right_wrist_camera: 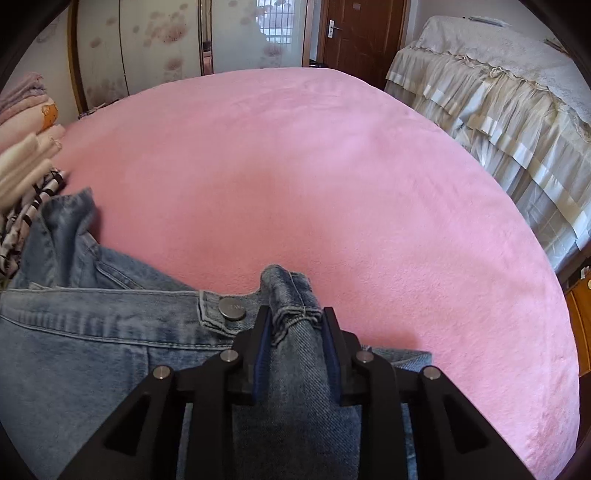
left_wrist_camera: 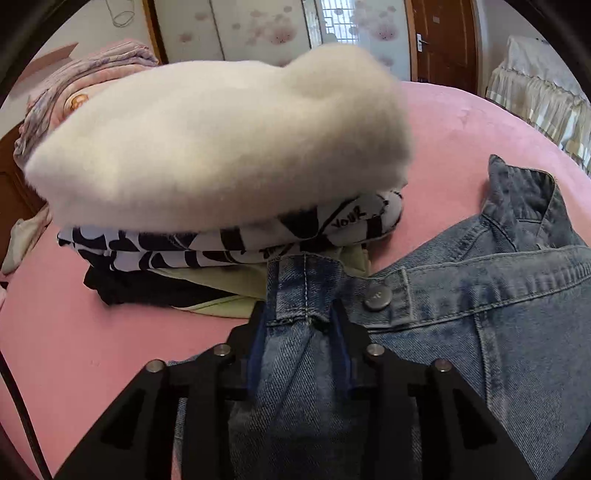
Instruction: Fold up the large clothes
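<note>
left gripper (left_wrist_camera: 300, 314) jaws clamped on denim jacket (left_wrist_camera: 480, 314) | right gripper (right_wrist_camera: 295, 321) jaws likewise | pink bed (right_wrist_camera: 332, 166)

The denim jacket (right_wrist_camera: 92, 332) is coarse, faded blue twill with a dull metal button (right_wrist_camera: 232, 309). The bed cover (right_wrist_camera: 332, 184) looks soft, matt pink fleece. Far left, a fluffy cream garment (left_wrist_camera: 207, 147) tops smooth printed cloth (left_wrist_camera: 221, 243). The door (right_wrist_camera: 364, 33) is glossy brown wood.

A bed covered in a pink fleece blanket (right_wrist_camera: 314, 166). A blue denim jacket (left_wrist_camera: 498, 314) lies on it around both sets of fingers. Ahead and left of the left fingers sits a stack of folded clothes (left_wrist_camera: 207, 243).
</note>
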`<action>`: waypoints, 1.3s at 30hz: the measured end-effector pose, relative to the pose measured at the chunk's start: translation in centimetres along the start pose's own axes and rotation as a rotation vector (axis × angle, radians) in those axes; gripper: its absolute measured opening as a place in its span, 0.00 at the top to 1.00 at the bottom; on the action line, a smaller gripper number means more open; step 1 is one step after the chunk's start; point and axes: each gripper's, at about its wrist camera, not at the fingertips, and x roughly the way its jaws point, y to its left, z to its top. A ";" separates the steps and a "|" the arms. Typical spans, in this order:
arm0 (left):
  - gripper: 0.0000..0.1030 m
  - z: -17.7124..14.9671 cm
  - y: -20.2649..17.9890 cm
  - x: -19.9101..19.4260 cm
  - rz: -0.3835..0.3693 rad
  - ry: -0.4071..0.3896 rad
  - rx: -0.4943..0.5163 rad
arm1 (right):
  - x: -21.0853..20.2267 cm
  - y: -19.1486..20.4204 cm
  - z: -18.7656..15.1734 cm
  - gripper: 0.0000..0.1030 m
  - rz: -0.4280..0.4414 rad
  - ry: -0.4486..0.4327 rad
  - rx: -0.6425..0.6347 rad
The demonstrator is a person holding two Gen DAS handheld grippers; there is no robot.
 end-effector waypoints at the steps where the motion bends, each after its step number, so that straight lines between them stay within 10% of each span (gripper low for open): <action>1: 0.53 0.0 0.4 0.2 -0.006 0.003 -0.018 | 0.1 -0.2 -0.1 0.73 -0.001 -0.001 0.010; 4: 0.22 0.2 2.6 0.7 -0.003 0.039 -0.129 | 0.0 -1.5 0.1 0.57 0.010 0.019 0.055; 16: 0.21 0.6 3.4 -8.8 0.022 0.012 -0.125 | -10.1 -5.6 -0.2 0.45 0.082 -0.092 0.171; 26: 0.21 -5.1 -3.6 -15.2 -0.076 0.063 -0.064 | -16.7 9.3 -7.4 0.46 0.237 -0.118 -0.103; 32: 0.21 -10.2 -6.1 -13.3 -0.079 0.117 -0.070 | -14.2 11.6 -11.7 0.46 0.257 -0.049 -0.154; 36: 0.03 -11.2 -3.7 -13.2 -0.087 0.113 -0.132 | -11.7 7.1 -13.0 0.56 0.205 0.008 -0.056; 39: 0.00 -11.7 -0.8 -12.8 -0.099 0.140 -0.188 | -11.6 3.1 -13.3 0.95 0.185 -0.001 -0.010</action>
